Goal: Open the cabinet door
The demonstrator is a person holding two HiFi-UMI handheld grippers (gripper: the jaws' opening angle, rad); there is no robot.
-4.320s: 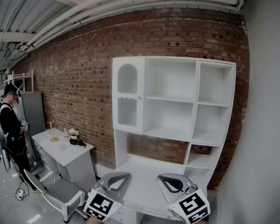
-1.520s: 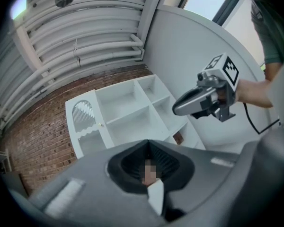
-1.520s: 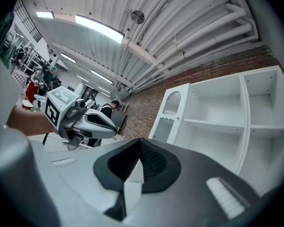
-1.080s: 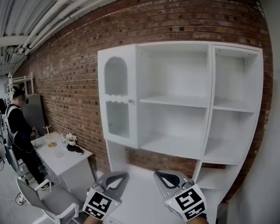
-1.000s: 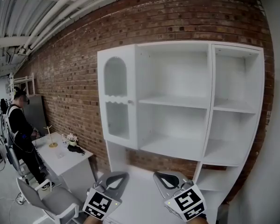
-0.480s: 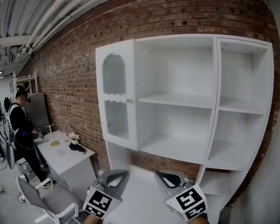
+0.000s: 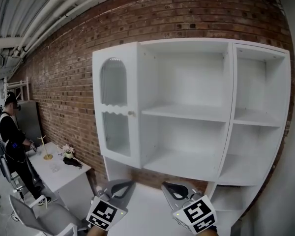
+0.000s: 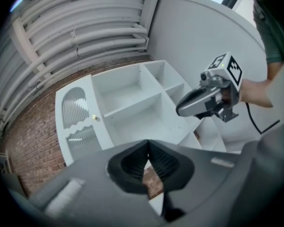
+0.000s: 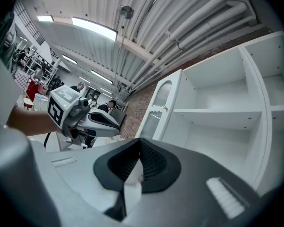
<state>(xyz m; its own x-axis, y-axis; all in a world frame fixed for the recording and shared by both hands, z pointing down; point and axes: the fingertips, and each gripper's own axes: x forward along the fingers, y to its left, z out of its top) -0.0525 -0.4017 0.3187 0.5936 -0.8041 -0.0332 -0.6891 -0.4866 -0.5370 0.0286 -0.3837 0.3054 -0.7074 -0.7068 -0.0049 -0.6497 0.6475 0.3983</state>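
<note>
- Head view: the white cabinet [image 7: 187, 113] is being shown larger and closer than half a second ago, and much closer than four seconds ago. The approach is therefore judged to be under way, with no contact made.
- Head view: the cabinet door [image 7: 114, 112], with its arched and ribbed panels, is being kept shut at the left end of the unit, against the brick wall [image 7: 64, 77]. Its small knob [image 7: 132, 113] is being seen at the door's right edge, at mid height.
- Head view: the left gripper [image 7: 122, 187] and the right gripper [image 7: 172, 188] are being carried low and side by side, below the cabinet and well apart from the door. A person [image 7: 10, 132] is being seen far to the left beside a tabletop [image 7: 59, 168].
- Left gripper view: the jaws are being held together at their tips with nothing between them. The door [image 8: 80, 122] and knob [image 8: 93, 117] are being framed above and to the left, still distant.
- Right gripper view: the jaws are likewise being held closed and empty. The knob [image 9: 164, 108] is being seen beyond them, untouched.
- Judgement: the opening step is not yet being attempted; a gripper's jaws would need to be parted and raised to the knob.
</note>
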